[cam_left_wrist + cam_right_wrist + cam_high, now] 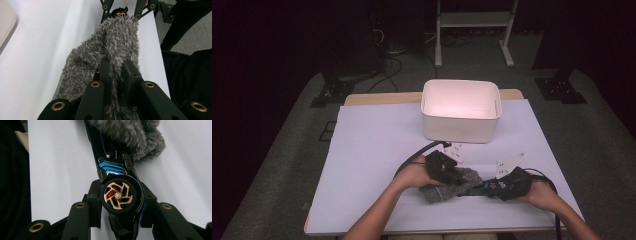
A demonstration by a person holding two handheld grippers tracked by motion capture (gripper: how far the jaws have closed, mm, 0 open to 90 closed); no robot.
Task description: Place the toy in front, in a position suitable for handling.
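Near the worktop's front edge, the left tongs (447, 167) pinch the grey fuzzy pouch (447, 186) while the right tongs (498, 185) clamp the toy car (120, 192) half inside it; uneven pulling may strip the pouch or drop the car.

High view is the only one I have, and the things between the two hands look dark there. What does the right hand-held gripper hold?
Observer: The right hand-held gripper is shut on a black toy car with blue stripes. Its jaws press at both sides of a wheel with copper spokes.
Operator: And the grey thing, does the left one really grip it?
Observer: Yes. The left hand-held gripper pinches a fold of the fuzzy grey cloth between its jaws.
Operator: Is the car apart from the cloth?
Observer: No. The car's far end goes under the cloth's edge. Whether it is inside, I cannot tell.
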